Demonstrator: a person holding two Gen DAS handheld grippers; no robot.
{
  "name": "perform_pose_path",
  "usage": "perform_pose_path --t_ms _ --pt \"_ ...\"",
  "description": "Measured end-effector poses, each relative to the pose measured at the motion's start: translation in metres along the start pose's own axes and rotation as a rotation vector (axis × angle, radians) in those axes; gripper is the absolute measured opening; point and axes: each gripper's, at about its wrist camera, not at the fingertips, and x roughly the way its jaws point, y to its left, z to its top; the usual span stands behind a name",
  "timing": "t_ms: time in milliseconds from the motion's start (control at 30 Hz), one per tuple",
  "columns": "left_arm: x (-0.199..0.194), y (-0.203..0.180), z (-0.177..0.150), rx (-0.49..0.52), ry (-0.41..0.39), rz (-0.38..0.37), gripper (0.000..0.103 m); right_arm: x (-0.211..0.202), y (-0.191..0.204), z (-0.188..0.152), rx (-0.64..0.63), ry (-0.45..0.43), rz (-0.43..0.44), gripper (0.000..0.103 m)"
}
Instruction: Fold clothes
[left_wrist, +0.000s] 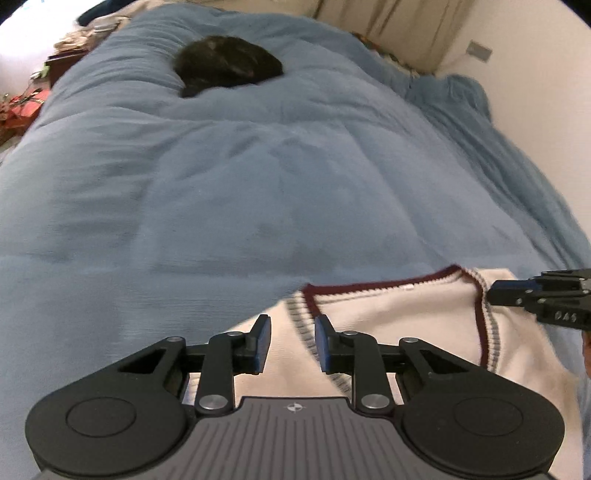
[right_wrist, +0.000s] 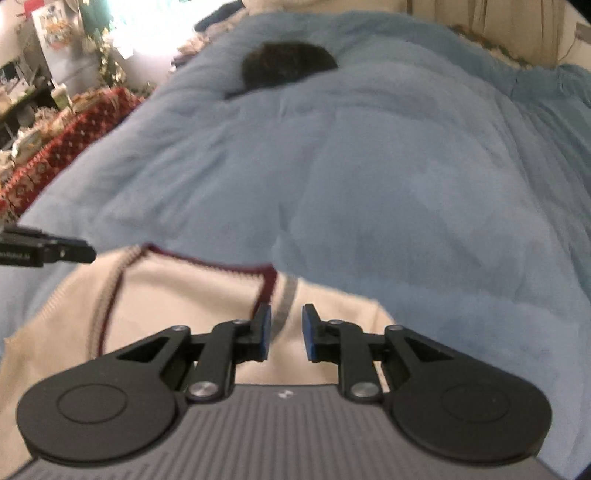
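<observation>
1. We see a cream sweater (left_wrist: 399, 317) with a maroon-trimmed V-neck lying on a bed covered by a blue duvet (left_wrist: 221, 184), at the near edge of the bed, close under both cameras.
2. Our left gripper (left_wrist: 291, 343) hangs over the sweater's left shoulder area; its jaws stand narrowly apart, with the grey-striped neck rib showing in the gap, and nothing is pinched between the blue pads.
3. Our right gripper (right_wrist: 286, 338) hangs over the other side of the neckline; its jaws are likewise narrowly apart, with the grey stripe and the maroon trim showing in the gap below, and no cloth is gripped.
4. In the left wrist view the right gripper (left_wrist: 543, 299) comes in from the right edge, beside the collar's right end; in the right wrist view the left gripper (right_wrist: 48, 251) comes in from the left edge, beside the collar's left end.
5. Whether either gripper's tips touch the fabric, we cannot tell.
6. Farther up the bed a dark garment (left_wrist: 227, 66) lies bunched on the duvet, well apart from the sweater.
7. A red patterned cloth (right_wrist: 74, 136) covers furniture to the left of the bed, and curtains (left_wrist: 388, 26) hang at the far end.
</observation>
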Motion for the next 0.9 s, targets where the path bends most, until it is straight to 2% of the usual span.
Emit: perform_pose_path --t_ms 133,200,267,300,367,400,467,533,600,667,700,800,900 --pt "0.029 -0.018 0.004 -0.004 0.034 -0.005 0.024 0.038 -0.005 0.001 0.011 -0.002 -0.014 0.019" --pt "0.03 -0.03 0.008 0.018 0.025 -0.027 0.024 0.033 -0.007 0.009 0.043 -0.032 -0.001 0.019" --pt "0.033 -0.038 0.013 0.035 0.017 -0.051 0.024 0.022 -0.009 0.015 0.017 -0.076 0.001 0.022" --pt "0.035 -0.041 0.015 0.044 0.018 -0.065 0.024 0.023 -0.01 0.018 -0.003 -0.064 0.017 0.024" --pt "0.041 -0.046 0.017 0.058 0.034 -0.072 0.024 0.025 -0.011 0.023 -0.044 -0.033 0.052 0.035" --pt "0.045 -0.049 0.017 0.074 0.044 -0.075 0.024 0.031 -0.01 0.024 -0.075 -0.002 0.072 0.035" --pt "0.052 -0.055 0.017 0.109 0.069 -0.075 0.023 0.045 -0.006 0.025 -0.156 0.03 0.056 0.04" --pt "0.059 -0.057 0.014 0.142 0.093 -0.055 0.023 0.054 -0.007 0.025 -0.179 0.044 0.069 0.041" --pt "0.064 -0.055 0.011 0.144 0.102 -0.051 0.024 0.057 -0.007 0.024 -0.177 0.056 0.087 0.033" --pt "0.066 -0.054 0.008 0.135 0.1 -0.052 0.023 0.056 -0.003 0.024 -0.187 0.042 0.089 0.01" --pt "0.066 -0.054 0.009 0.126 0.091 -0.053 0.023 0.051 -0.001 0.024 -0.188 0.014 0.066 0.006" --pt "0.068 -0.053 0.012 0.094 0.042 -0.027 0.023 0.046 -0.002 0.029 -0.14 -0.054 0.019 0.005" --pt "0.07 -0.051 0.019 0.057 0.019 0.013 0.021 0.066 -0.004 0.026 -0.118 -0.012 0.002 0.006"
